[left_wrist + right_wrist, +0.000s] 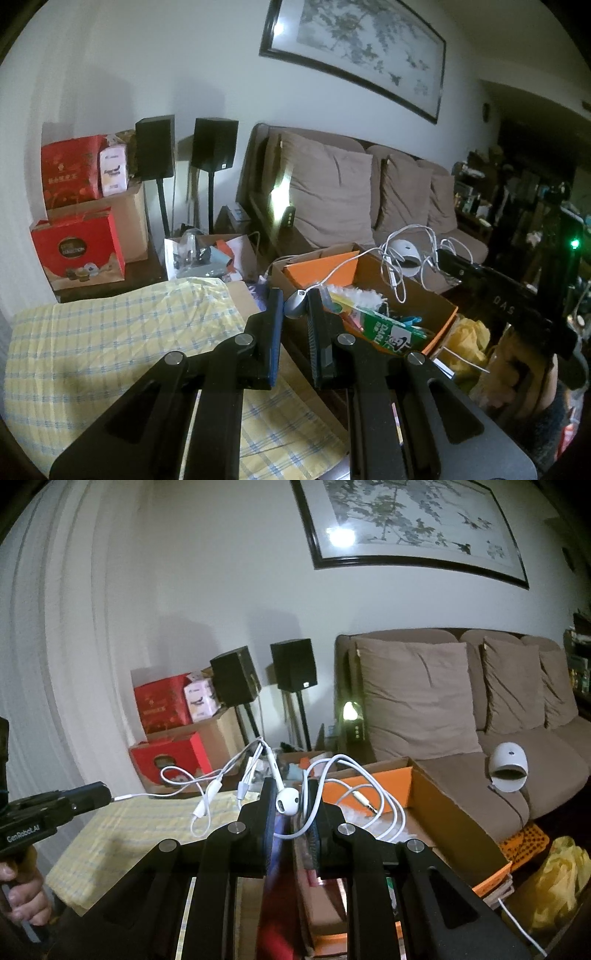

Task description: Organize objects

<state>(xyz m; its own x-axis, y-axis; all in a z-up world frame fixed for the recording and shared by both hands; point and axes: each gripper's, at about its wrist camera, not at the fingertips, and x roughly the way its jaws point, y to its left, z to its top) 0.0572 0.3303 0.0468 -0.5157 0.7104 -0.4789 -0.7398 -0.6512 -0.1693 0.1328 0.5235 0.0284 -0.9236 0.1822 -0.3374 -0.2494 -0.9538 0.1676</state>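
Two black speakers (232,675) (293,664), three sofa cushions (417,698) (511,686) (557,690), two red boxes (162,699) (170,762), one framed painting (406,520).

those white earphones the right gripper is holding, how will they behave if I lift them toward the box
Likely floppy: the white earphones hang in loose loops. Probably light, so they may swing. The cord also runs to the left gripper, so it could tangle or snag.

Painting (413,524) cropped by the top edge; box (454,812) floor behind right claw (291,805).

Table (314,391) under a yellow checked cloth (122,332), open orange-lined cardboard box (436,295) directly beside the cloth.
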